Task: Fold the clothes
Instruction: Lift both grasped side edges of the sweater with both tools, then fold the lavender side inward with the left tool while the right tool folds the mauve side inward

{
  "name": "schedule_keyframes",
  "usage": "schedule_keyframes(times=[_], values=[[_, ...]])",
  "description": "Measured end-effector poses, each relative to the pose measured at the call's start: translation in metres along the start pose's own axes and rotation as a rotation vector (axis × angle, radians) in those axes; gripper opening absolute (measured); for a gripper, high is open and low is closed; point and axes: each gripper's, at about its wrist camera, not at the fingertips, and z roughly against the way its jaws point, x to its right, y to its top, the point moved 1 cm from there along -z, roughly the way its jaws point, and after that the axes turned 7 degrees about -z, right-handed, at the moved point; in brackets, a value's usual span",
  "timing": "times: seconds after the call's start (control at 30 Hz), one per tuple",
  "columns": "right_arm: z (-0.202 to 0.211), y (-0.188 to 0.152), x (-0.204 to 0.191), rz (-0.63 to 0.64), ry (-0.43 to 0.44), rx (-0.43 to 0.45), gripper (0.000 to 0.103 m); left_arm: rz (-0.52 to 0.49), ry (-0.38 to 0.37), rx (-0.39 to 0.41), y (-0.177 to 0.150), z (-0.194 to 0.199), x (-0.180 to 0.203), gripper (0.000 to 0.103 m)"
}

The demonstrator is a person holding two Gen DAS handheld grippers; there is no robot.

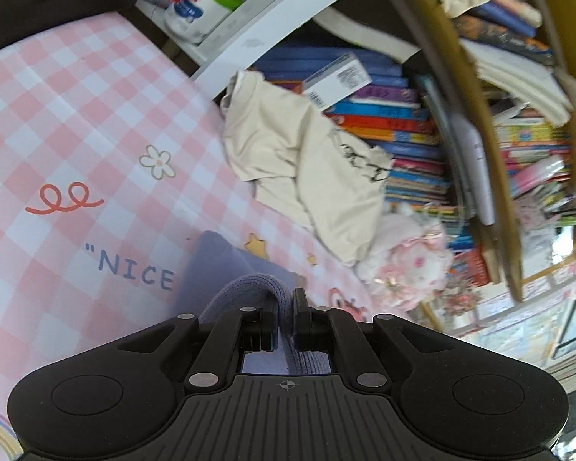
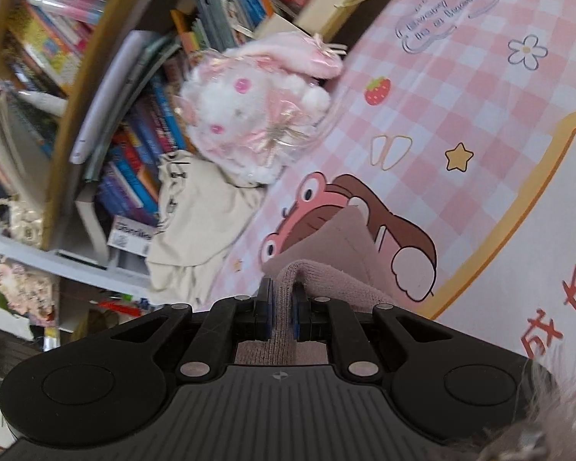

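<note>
My left gripper (image 1: 285, 307) is shut on a ribbed hem of a lavender knit garment (image 1: 219, 261), held just above the pink checked table mat (image 1: 76, 123). My right gripper (image 2: 283, 299) is shut on a ribbed hem of what looks like the same knit garment (image 2: 326, 253), which shows pinkish-mauve here, over the frog drawing on the mat (image 2: 480, 96). A crumpled cream T-shirt (image 1: 299, 157) lies at the mat's far edge against the books; it also shows in the right wrist view (image 2: 196, 223).
A pink-and-white plush toy (image 1: 407, 265) sits beside the cream shirt, and shows in the right wrist view (image 2: 257, 115). Shelves crammed with books (image 1: 395, 123) line the far edge. A white tub with a green lid (image 1: 199, 7) stands at the back.
</note>
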Motion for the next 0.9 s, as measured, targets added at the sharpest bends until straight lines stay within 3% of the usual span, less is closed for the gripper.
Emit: schedule_keyframes(times=[0.2,0.27,0.33,0.43,0.5,0.6,0.77,0.83,0.9], values=[[-0.027,0.006,0.005,0.000,-0.065,-0.023,0.013,0.015,0.089,-0.042,0.000,-0.024,-0.009,0.012],[-0.034,0.008,0.005,0.009,-0.112,-0.032,0.022,0.036,0.133,-0.053,0.000,-0.027,-0.012,0.036],[-0.036,0.008,0.002,0.039,-0.148,-0.018,0.032,0.057,0.169,-0.047,0.000,-0.027,-0.013,0.051],[-0.025,0.009,-0.009,0.129,-0.147,0.038,0.045,0.020,0.152,0.044,0.001,-0.008,-0.008,0.067],[-0.018,0.011,-0.015,0.203,-0.178,0.083,0.054,-0.019,0.147,0.083,0.003,0.005,-0.010,0.068],[-0.016,0.008,-0.020,0.336,-0.243,0.113,0.055,-0.092,0.186,0.082,0.003,0.012,-0.012,0.068],[-0.030,-0.003,-0.020,0.535,-0.324,0.104,0.054,-0.373,0.256,0.059,-0.013,-0.001,0.014,0.065],[-0.039,-0.006,-0.019,0.574,-0.355,0.105,0.050,-0.454,0.284,0.042,-0.017,-0.016,0.025,0.065],[-0.048,-0.007,-0.017,0.583,-0.363,0.083,0.038,-0.490,0.289,0.002,-0.020,-0.031,0.030,0.060]])
